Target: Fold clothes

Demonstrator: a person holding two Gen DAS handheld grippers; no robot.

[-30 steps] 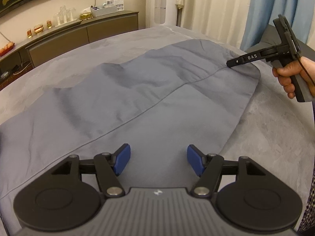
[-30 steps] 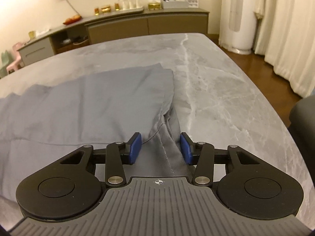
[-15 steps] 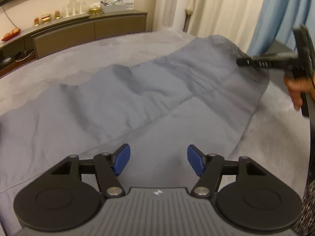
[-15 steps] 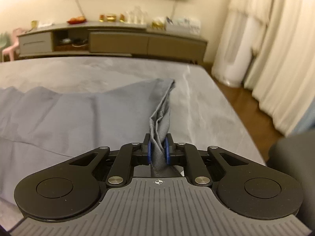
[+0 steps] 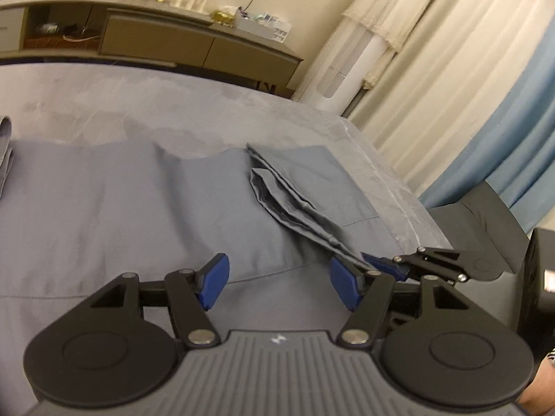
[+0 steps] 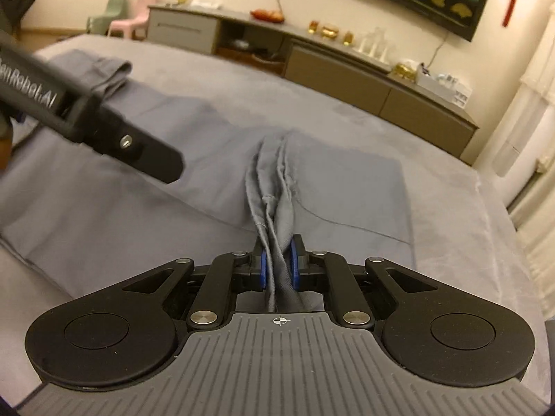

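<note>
Centrally, the grey garment [image 6: 208,173] lies spread on the table [image 6: 468,215], long axis running left to right, its right end gathered lengthwise and clamped in the right hand-held gripper [image 6: 277,265]; the left hand-held gripper [image 5: 279,282] hangs open, empty.

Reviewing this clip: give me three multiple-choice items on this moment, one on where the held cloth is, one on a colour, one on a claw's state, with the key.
1. Where does the right claw grip the grey garment?
A. at a bunched edge lifted off the table
B. at a flat middle part
C. at a button

2. What colour are the claw pads?
A. red
B. blue
C. white

3. How is the left claw?
A. shut on cloth
B. shut on nothing
C. open, nothing between its pads

Key: 1 A, the right wrist view shows gathered folds rising into the pads; 2 B, both views show blue pads; 3 C, the left wrist view shows its pads apart above the garment.
</note>
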